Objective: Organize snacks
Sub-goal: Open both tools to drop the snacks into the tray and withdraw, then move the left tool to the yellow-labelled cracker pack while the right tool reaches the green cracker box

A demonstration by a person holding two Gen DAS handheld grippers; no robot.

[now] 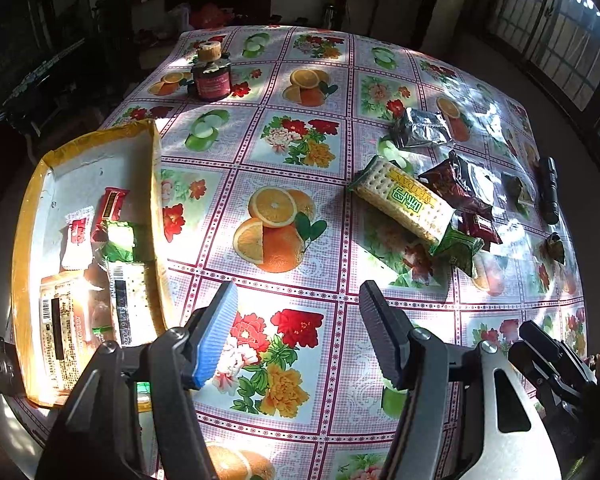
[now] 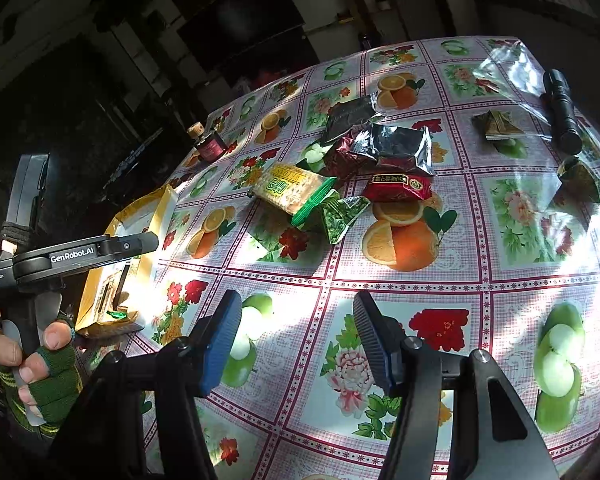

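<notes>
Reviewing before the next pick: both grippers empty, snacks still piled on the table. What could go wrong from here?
1. The cracker pack lies across the green packet and beside the dark red pouch; a grab there may drag neighbours along.
2. The box sits at the table edge and already holds snacks; a push from the left gripper could shift it off.
3. The black flashlight and bottle are not snacks and might get boxed by mistake.
</notes>
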